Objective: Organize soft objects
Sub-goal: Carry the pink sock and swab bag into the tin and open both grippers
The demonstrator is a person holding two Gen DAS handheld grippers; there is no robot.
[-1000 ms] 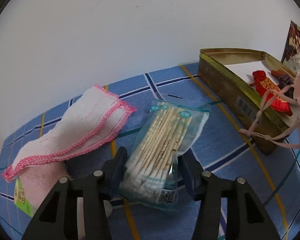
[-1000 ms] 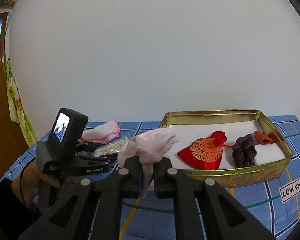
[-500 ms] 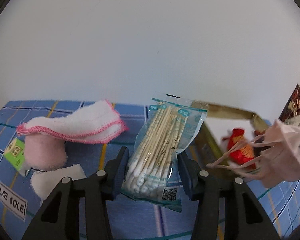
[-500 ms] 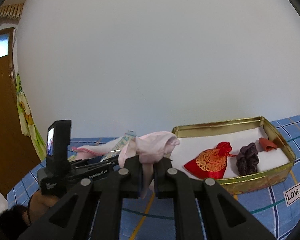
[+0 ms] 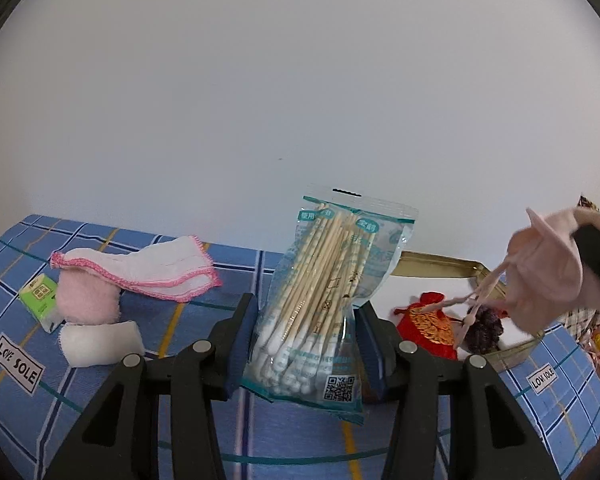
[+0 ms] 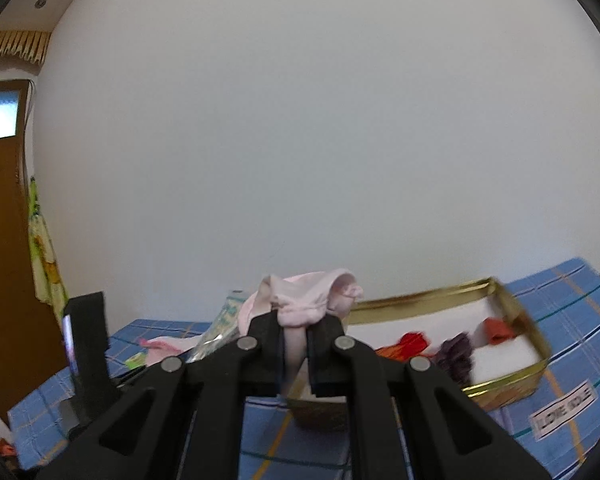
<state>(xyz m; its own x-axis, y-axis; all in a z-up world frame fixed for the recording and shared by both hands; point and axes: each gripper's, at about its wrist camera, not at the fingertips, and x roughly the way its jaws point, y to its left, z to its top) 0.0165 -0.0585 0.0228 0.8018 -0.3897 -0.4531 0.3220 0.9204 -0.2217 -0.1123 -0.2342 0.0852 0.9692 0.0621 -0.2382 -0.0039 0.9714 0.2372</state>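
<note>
left gripper (image 5: 306,344): clamped on cotton swab pack (image 5: 332,300), held upright above table (image 5: 228,268). right gripper (image 6: 294,344): clamped on pale pink pouch (image 6: 308,296), raised over near edge of gold tin (image 6: 512,376). tin contents: red pouch (image 5: 430,326), purple scrunchie (image 6: 456,356).

"LOVE SOLE" labels (image 5: 18,367) on checked tablecloth (image 5: 228,276).

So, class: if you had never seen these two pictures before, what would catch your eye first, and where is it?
The clear bag of cotton swabs stands upright in the left gripper, dead centre. To its right, a pink drawstring pouch is pinched in the right gripper, above the gold tin holding a red pouch.
</note>
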